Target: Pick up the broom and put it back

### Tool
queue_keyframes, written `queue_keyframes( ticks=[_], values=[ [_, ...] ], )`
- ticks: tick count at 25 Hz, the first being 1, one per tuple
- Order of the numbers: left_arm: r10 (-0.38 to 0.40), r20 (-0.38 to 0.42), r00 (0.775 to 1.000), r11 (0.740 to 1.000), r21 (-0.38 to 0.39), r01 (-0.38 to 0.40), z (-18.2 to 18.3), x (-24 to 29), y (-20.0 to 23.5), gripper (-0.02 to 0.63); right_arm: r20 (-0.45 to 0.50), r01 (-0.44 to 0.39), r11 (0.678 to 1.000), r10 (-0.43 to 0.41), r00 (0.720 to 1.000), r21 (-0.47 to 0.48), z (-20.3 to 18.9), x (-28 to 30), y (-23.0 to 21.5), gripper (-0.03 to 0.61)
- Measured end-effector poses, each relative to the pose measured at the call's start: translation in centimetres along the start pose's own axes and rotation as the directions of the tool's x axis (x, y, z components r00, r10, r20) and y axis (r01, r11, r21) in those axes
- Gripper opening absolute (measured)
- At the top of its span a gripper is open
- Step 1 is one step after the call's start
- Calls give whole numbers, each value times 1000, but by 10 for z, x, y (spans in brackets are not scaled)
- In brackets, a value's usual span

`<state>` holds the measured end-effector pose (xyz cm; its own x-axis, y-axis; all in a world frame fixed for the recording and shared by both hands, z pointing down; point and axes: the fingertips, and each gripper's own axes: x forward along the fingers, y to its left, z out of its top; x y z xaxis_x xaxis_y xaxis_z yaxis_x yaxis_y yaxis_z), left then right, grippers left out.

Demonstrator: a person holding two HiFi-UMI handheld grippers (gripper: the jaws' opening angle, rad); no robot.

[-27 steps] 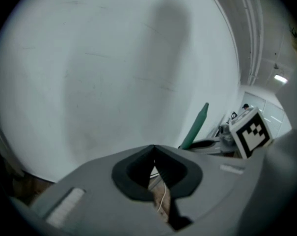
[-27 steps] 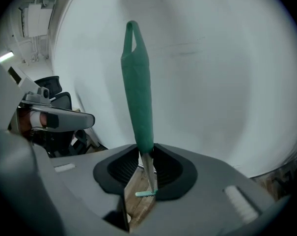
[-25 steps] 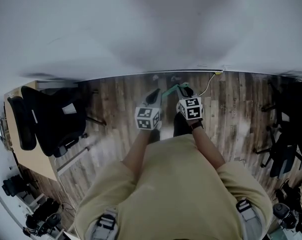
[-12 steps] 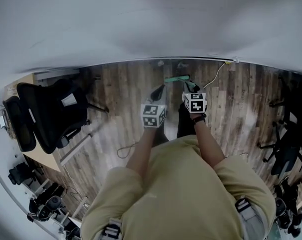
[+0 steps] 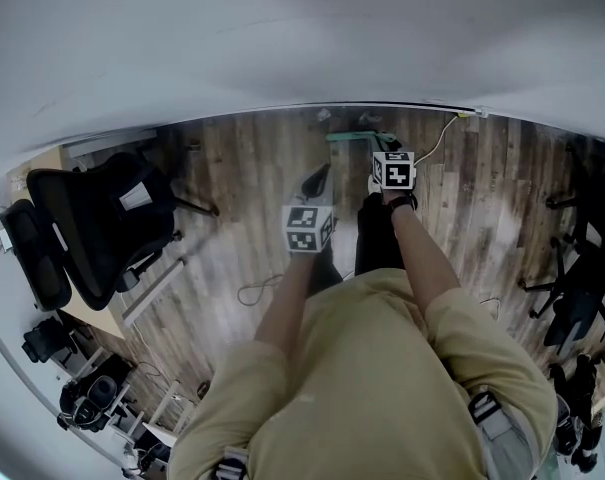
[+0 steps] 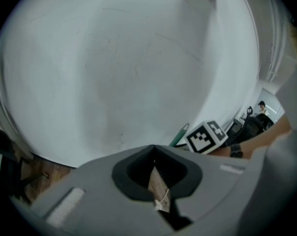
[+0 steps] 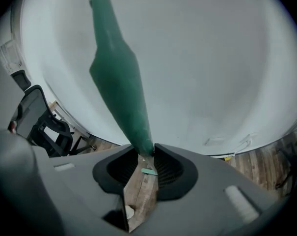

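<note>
The broom's green handle (image 7: pixel 120 77) rises from between the jaws of my right gripper (image 7: pixel 146 157), which is shut on its lower end, with the white wall behind. In the head view the green broom (image 5: pixel 348 137) shows close to the foot of the wall, just ahead of the right gripper (image 5: pixel 379 152). My left gripper (image 5: pixel 315 181) hangs a little nearer and to the left, over the wooden floor; its jaws (image 6: pixel 155 167) are shut and hold nothing. The left gripper view also catches a strip of the broom (image 6: pixel 179 134) beside the right gripper's marker cube (image 6: pixel 206 136).
A white wall (image 5: pixel 302 38) fills the far side. A black office chair (image 5: pixel 102 223) and a desk (image 5: pixel 44 163) stand at the left, more dark chairs (image 5: pixel 582 268) at the right. A thin cable (image 5: pixel 257 290) lies looped on the floor; a white cord (image 5: pixel 439 138) runs along the skirting.
Both grippers have sunk toward the floor and closer to the wall, the right one more. The broom went along in the right gripper, and its green part now lies level by the skirting.
</note>
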<state>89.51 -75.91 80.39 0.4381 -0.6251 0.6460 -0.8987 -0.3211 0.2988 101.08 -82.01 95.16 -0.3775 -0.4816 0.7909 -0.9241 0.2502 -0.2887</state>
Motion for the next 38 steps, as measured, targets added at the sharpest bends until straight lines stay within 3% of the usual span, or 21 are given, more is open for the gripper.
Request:
queue_keyframes(
  ticks=[9,18,20,23,25,30,33,36,38],
  values=[
    [25,-1,1000,1000,-20,-25,1,4,0,3,19,-99,995,100,995,-19,59,53,-2,107],
    [49,10,999,998,-30,-49,-1,-7,2,2,34,-139,990,138,990,9,82,68,-8,119],
    [50,20,999,998,-36,-49,2,-10,2,2,43,-143,989,142,989,29,87,60,-7,211],
    [56,36,998,997,-48,-55,11,-23,4,2,27,-137,987,136,990,80,84,45,-4,434],
    [52,51,997,998,-43,-50,18,-33,0,2,34,-145,982,142,989,123,77,34,-6,466],
    [18,52,998,1000,-2,-18,17,-37,-9,2,61,-117,981,109,992,156,65,22,-41,407],
    [39,26,999,999,-20,-39,2,-36,1,2,76,-109,982,98,992,154,66,25,-52,302],
    [50,1,999,998,-42,-50,-12,-34,2,2,90,-82,988,70,993,130,73,32,-62,107],
    [49,-18,999,998,-44,-50,-20,-30,1,2,88,-80,992,71,994,96,78,38,-62,103]
  ],
)
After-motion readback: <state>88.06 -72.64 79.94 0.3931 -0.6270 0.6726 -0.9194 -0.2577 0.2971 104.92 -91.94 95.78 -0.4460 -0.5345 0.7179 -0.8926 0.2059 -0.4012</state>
